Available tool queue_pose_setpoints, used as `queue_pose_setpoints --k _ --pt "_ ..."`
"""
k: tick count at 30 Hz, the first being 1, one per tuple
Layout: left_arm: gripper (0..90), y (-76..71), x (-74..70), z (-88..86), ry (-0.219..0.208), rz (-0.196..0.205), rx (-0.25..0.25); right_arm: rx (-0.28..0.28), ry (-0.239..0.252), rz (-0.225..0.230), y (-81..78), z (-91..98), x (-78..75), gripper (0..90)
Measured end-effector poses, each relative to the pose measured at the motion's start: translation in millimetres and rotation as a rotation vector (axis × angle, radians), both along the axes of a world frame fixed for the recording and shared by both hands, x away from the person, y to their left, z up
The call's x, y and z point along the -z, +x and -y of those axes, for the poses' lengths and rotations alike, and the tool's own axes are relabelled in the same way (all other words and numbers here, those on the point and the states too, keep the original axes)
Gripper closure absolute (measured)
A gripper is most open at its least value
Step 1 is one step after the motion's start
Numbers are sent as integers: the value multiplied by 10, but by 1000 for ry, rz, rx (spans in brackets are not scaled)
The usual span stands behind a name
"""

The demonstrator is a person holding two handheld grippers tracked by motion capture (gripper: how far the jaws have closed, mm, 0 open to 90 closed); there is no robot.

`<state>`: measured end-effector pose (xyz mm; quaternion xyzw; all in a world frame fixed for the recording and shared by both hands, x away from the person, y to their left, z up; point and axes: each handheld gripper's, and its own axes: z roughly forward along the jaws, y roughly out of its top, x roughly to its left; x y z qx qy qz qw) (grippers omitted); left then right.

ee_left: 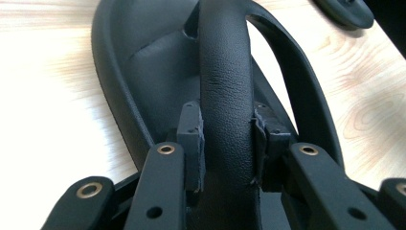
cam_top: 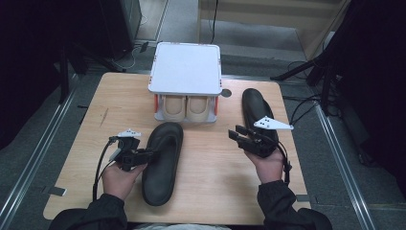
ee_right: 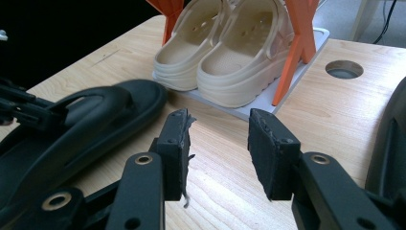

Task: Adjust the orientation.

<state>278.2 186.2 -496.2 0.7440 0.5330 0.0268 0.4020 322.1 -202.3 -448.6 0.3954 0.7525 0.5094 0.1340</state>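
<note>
So here's the setup: wooden table [cam_top: 206, 163] with a little white shoe rack [cam_top: 186, 67] sitting at the far edge, and I'll use that rack as the reference for everything. Under its top shelf there's a pair of beige clogs [cam_top: 186, 108] parked side by side, toes pointing in.

The black slipper [cam_top: 163, 160] being worked on lies flat on the table just in front of the rack, a bit toward the rack's left corner, its far end close to the clogs but not touching them as far as I can see. The left tool [cam_top: 143, 155] comes at it from the side, and in the left gripper view the pads [ee_left: 191, 139] are pressed on either side of the slipper's strap [ee_left: 225, 96], so it's partly closed and clamped on that strap. The sole looks like it's resting on the table.

The second black slipper [cam_top: 256, 110] lies off the rack's right side, near the small round hole [cam_top: 226, 92] in the table top. The right tool [cam_top: 239, 134] hovers in front of the rack's right corner, just beside that slipper. In the right gripper view its jaws stand apart with bare table between them and nothing gripped, the clogs and the rack's orange legs [ee_right: 294, 52] straight ahead.
</note>
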Motion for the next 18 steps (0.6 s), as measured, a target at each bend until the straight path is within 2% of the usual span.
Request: queue_pose_setpoints --k 6,9,14,16,18 --pt "696 70 93 146 32 0 9 4 -8 -1 -9 7 6 605" --pt "693 95 145 200 33 -4 5 6 -13 -1 -14 11 12 605" --pt "680 94 183 233 60 3 14 14 -15 -1 -23 28 15 605" --pt "641 98 183 232 67 3 21 18 -14 -1 -23 41 15 605" --pt "581 85 168 246 94 18 25 21 -16 0 -23 55 14 605"
